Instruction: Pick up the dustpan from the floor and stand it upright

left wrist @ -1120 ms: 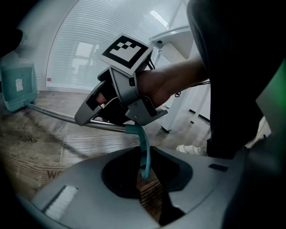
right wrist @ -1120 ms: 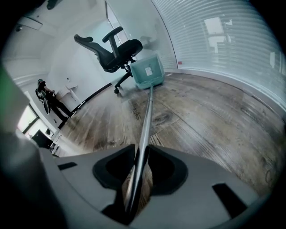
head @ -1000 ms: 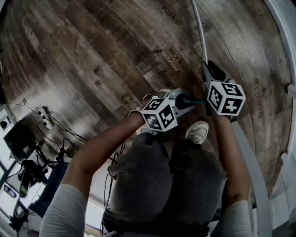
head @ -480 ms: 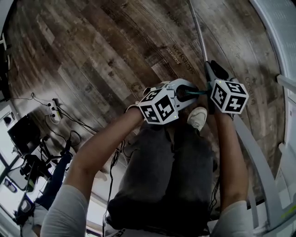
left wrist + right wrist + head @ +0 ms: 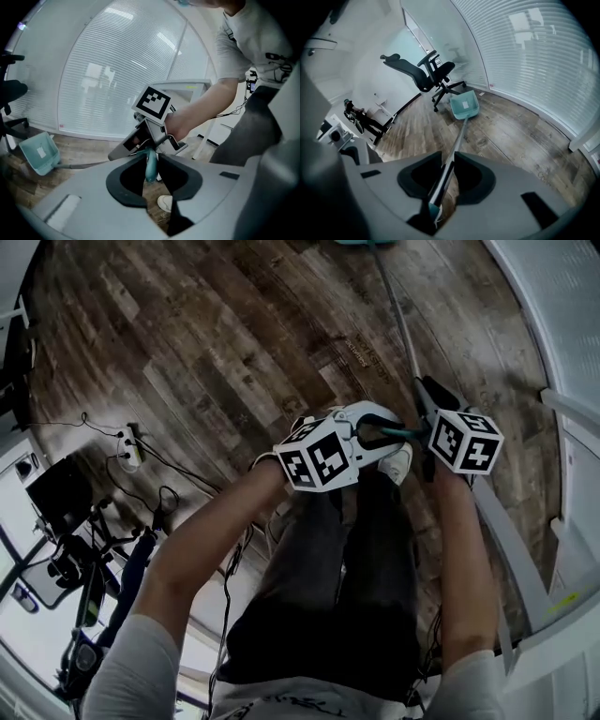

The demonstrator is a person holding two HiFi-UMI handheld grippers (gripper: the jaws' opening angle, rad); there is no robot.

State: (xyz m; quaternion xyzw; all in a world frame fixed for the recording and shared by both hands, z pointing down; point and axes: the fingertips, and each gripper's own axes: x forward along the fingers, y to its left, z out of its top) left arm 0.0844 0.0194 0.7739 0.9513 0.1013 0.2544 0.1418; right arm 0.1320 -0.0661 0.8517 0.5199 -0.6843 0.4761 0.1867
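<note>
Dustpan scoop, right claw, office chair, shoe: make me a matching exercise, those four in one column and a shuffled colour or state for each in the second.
Column one
A. right claw
B. dustpan scoop
C. office chair
D. shoe

Column two
1. black
2. white
3. closed on the metal dustpan handle
4. teal, down on the wood floor

Pairs: A-3, B-4, C-1, D-2

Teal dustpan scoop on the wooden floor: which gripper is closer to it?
Right. The right gripper clamps the grey handle nearer the teal scoop; the left gripper, jaws just easing wider, holds its teal end tip behind.
</note>
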